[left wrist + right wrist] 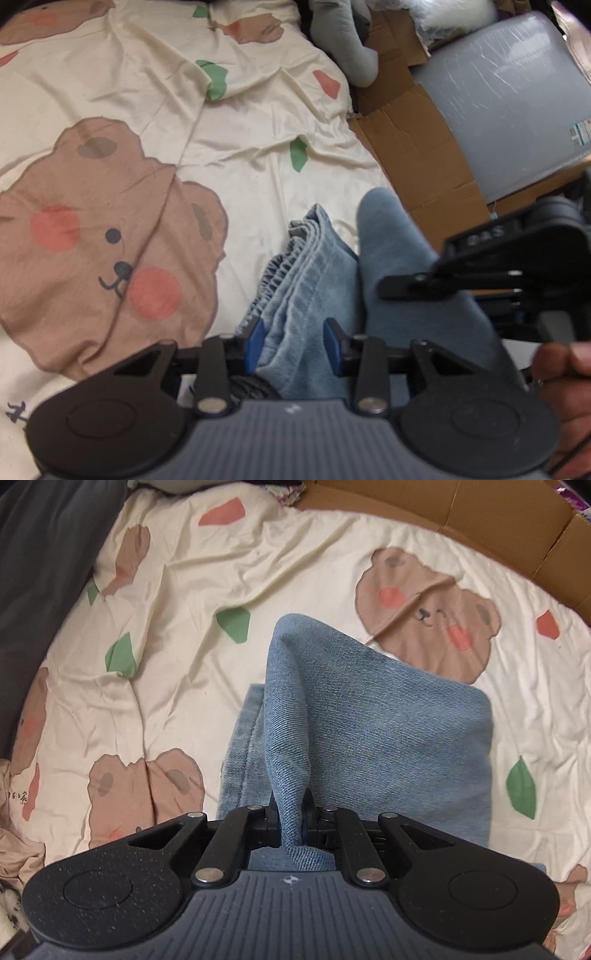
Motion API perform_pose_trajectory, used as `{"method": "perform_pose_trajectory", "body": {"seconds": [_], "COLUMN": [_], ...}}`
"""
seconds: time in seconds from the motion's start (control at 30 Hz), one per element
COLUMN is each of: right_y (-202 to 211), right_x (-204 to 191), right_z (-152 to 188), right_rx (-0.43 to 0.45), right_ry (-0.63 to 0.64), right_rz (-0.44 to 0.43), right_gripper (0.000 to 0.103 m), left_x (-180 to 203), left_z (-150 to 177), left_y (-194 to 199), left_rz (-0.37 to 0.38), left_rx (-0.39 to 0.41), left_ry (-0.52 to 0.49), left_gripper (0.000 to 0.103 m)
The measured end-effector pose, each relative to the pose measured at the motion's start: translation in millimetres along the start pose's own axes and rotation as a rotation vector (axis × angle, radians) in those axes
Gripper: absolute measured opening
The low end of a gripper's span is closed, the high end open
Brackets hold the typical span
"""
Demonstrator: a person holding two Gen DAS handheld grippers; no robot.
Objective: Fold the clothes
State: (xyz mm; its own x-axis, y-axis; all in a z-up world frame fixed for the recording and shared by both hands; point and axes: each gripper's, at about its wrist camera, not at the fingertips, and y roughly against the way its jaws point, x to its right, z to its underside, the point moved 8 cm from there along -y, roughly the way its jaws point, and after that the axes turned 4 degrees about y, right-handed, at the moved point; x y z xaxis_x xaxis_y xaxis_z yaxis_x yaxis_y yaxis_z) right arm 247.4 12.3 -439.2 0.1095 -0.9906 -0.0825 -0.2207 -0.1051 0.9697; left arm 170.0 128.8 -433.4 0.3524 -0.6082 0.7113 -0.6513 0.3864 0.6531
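Light blue jeans [369, 716] lie folded on a cream bedsheet with bear prints [177, 672]. My right gripper [291, 823] points steeply down and is shut on a raised ridge of denim that peaks in front of it. In the left wrist view the stacked elastic waistband [295, 266] runs between the blue pads [255, 343] of my left gripper [293, 343], which sit against both sides of the bundle. The right gripper [388, 288] shows there from the side, over a darker hump of denim [391, 236], with a hand [565, 387] behind it.
Flattened cardboard [413, 147] and a grey plastic-wrapped package [517, 99] lie beyond the bed's right edge. A grey garment [343, 40] hangs at the back. Dark grey fabric [40, 572] borders the sheet's left side, and crumpled pinkish cloth [18, 849] lies at the lower left.
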Motion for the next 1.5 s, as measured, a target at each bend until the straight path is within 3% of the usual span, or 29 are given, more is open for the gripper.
{"method": "perform_pose_trajectory", "body": {"seconds": [0.2, 0.37, 0.47, 0.63, 0.8, 1.2, 1.27, 1.37, 1.5], "right_y": [10, 39, 51, 43, 26, 2, -2, -9, -12], "right_x": [-20, -15, 3, 55, 96, 152, 159, 169, 179], "right_z": [-11, -29, -38, -34, -15, 30, 47, 70, 93], "right_rx": [-0.024, 0.010, 0.034, 0.040, 0.029, -0.010, -0.024, -0.048, -0.044], "right_ry": [-0.014, -0.062, -0.083, -0.107, -0.078, 0.050, 0.074, 0.075, 0.060], "right_rz": [-0.070, -0.166, -0.205, -0.189, -0.180, -0.179, -0.190, -0.242, -0.314], "right_gripper": [0.032, 0.040, 0.041, 0.041, 0.041, 0.041, 0.040, 0.026, 0.025], "left_x": [-3, -1, 4, 13, 21, 12, 9, 9, 17], "left_z": [-8, -20, -27, -32, -18, 32, 35, 36, 40], "left_y": [8, 23, 32, 35, 25, 30, 33, 37, 47], "left_rz": [-0.043, -0.056, -0.052, -0.038, -0.033, -0.134, -0.132, -0.135, -0.130], "left_rx": [0.024, 0.063, 0.088, 0.093, 0.046, -0.090, -0.090, -0.082, -0.078], "left_ry": [0.004, 0.007, 0.000, -0.012, -0.060, -0.157, -0.138, -0.138, -0.154], "left_gripper": [0.038, 0.038, 0.038, 0.042, 0.049, 0.044, 0.039, 0.022, 0.017]}}
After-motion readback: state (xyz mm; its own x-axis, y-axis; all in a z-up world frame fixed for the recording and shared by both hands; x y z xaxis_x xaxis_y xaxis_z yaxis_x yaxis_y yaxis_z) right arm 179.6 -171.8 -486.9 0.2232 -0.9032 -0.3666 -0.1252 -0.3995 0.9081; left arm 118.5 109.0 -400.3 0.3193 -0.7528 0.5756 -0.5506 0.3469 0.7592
